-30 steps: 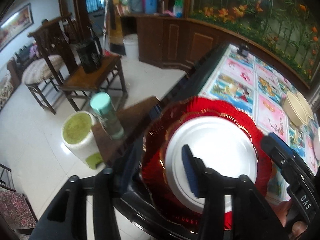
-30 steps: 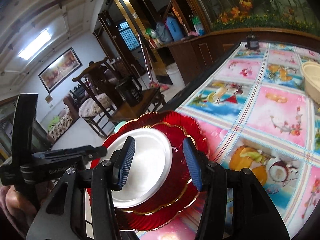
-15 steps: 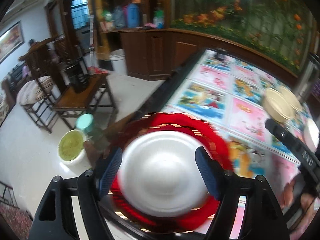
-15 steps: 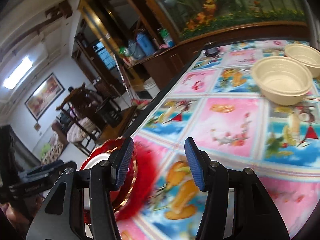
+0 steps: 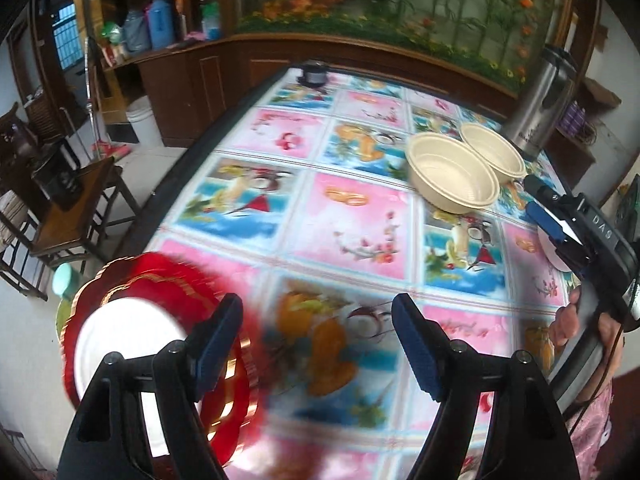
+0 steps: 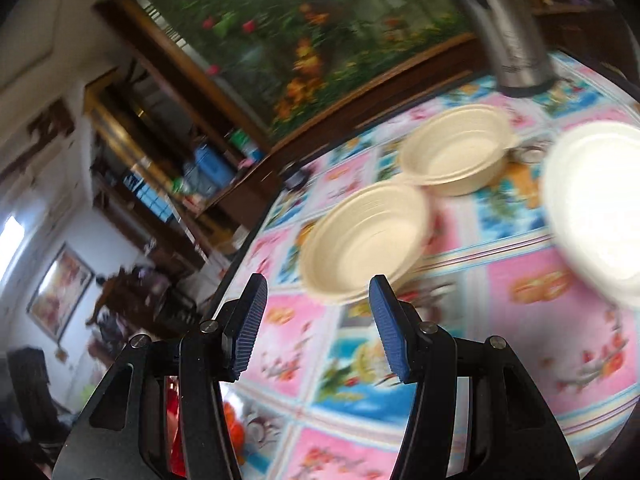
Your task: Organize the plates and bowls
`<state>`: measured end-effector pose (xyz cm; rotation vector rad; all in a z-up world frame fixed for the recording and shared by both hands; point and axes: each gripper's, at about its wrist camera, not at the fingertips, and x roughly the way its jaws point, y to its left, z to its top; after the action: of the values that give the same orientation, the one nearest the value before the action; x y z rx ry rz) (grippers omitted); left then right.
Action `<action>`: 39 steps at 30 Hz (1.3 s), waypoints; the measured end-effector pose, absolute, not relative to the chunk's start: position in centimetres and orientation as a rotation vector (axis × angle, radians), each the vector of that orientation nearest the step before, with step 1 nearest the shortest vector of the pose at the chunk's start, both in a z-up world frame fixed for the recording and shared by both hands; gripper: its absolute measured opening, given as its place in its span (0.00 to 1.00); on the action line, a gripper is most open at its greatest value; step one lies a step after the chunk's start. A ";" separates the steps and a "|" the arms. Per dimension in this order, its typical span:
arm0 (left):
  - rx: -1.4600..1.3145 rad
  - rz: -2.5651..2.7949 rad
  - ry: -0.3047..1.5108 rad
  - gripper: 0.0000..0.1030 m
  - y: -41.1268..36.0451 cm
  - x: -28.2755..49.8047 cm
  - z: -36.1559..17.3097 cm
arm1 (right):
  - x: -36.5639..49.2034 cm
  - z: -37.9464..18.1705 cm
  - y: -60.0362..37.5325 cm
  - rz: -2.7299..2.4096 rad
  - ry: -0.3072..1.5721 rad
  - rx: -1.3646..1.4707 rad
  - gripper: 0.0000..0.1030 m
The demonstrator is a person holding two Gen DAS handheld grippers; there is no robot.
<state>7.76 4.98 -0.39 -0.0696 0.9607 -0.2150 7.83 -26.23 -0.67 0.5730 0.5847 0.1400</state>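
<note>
Left wrist view: red plate (image 5: 160, 280) with white plate (image 5: 124, 344) is seen at 8 o'clock, overhanging the desk (image 5: 360, 216) edge; two bowls (image 5: 452, 174) touching at 1 o'clock. Both jaws are spread wide, empty.

Black left gripper (image 5: 316, 340) frame, silver screws; blue ribbed jaws; right gripper (image 6: 318, 320) alike.

Left wrist view looks forward along its own fingers from above the near end of the tabletop (image 5: 352, 216), facing down its length toward the flower mural; the right hand-held gripper (image 5: 556, 232) shows at its right edge. Right wrist view sits lower and nearer, tilted, blurred, facing the same far end. Both views share the two cream bowls (image 5: 452, 172) (image 6: 364, 240), the steel flask (image 5: 540, 96) (image 6: 512, 40) and the mural.
</note>
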 end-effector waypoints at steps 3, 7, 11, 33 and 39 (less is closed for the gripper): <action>-0.077 -0.227 0.999 0.74 3.2 8.5 -1.1 | 8.1 -0.9 -28.6 0.109 0.598 0.609 0.52; -0.080 -0.247 1.044 0.75 1.1 8.7 -2.5 | 8.4 -1.6 -30.5 0.097 0.611 0.690 0.52; -0.072 -0.290 1.109 0.75 -1.0 9.7 -3.4 | 8.6 -2.1 -31.3 0.092 0.622 0.741 0.52; -0.167 -0.178 1.308 0.75 -4.7 25.8 -2.5 | 19.3 -2.3 -34.1 0.072 0.931 0.833 0.44; -0.187 -0.185 1.324 0.75 -6.0 26.2 -3.3 | 19.7 -3.3 -33.8 0.072 0.955 0.829 0.38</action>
<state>26.17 -5.99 -3.35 -0.1874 1.3244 -0.1846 19.67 -33.78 -3.29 0.8294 0.9555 0.0718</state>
